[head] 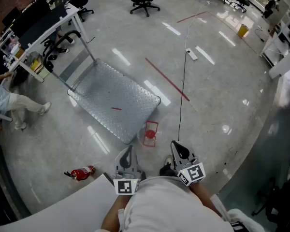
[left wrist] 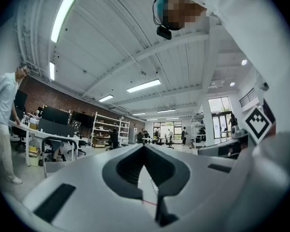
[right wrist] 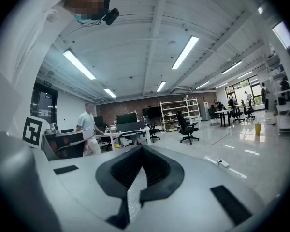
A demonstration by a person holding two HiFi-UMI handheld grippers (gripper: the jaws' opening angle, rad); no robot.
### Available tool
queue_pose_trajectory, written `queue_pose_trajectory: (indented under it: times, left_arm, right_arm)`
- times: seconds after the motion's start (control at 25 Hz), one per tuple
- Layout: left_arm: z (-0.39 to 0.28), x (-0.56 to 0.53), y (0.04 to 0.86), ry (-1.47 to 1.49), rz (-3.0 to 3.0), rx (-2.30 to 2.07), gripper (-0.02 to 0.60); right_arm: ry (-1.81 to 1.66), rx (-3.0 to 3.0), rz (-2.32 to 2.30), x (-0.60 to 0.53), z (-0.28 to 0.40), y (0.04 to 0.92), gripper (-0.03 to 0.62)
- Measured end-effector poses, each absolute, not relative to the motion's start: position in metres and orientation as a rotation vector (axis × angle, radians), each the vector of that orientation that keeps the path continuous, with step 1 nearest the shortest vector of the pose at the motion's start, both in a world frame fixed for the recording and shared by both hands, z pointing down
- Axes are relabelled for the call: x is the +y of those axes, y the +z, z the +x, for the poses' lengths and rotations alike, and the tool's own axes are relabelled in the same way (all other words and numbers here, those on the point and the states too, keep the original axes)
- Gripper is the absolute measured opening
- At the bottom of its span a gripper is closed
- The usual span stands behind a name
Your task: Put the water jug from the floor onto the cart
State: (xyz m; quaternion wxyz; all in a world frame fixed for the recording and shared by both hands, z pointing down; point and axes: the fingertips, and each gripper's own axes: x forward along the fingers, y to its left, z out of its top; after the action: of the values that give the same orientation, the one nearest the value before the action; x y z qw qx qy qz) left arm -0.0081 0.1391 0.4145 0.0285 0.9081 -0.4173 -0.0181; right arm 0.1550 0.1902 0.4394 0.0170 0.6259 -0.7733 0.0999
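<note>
The water jug (head: pixel 150 133), a small clear shape with a red cap and red frame, sits on the floor just beside the near right corner of the cart (head: pixel 117 100). It lies just beyond both grippers and roughly between them, so neither hand is clearly nearer. It seems to stand upright with its cap towards the head camera, though it is too small to be sure. The cart's deck stretches away to the far left of it. The left gripper (head: pixel 128 151) has its fingers (left wrist: pixel 123 173) closed together on nothing, and the right gripper (head: pixel 178 148) is the same, both pointing out level over the floor. I count one jug, one cart, two grippers, and one fire extinguisher (head: pixel 82 172) lying at the near left
</note>
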Motion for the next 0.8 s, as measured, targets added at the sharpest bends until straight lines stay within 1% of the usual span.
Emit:
queue_pose_trajectory:
  times: [0.56, 0.8]
  left_arm:
    - [-0.006, 0.132, 0.406, -0.071, 2.867, -1.313, 0.003]
    - [-0.004, 0.129, 0.399, -0.091, 2.891, -1.316, 0.003]
  right_arm:
    - [0.324, -2.391, 1.947, 0.18, 0.158, 0.448, 0.011]
    - [0.324, -2.363, 1.862, 0.151, 0.15, 0.48, 0.011]
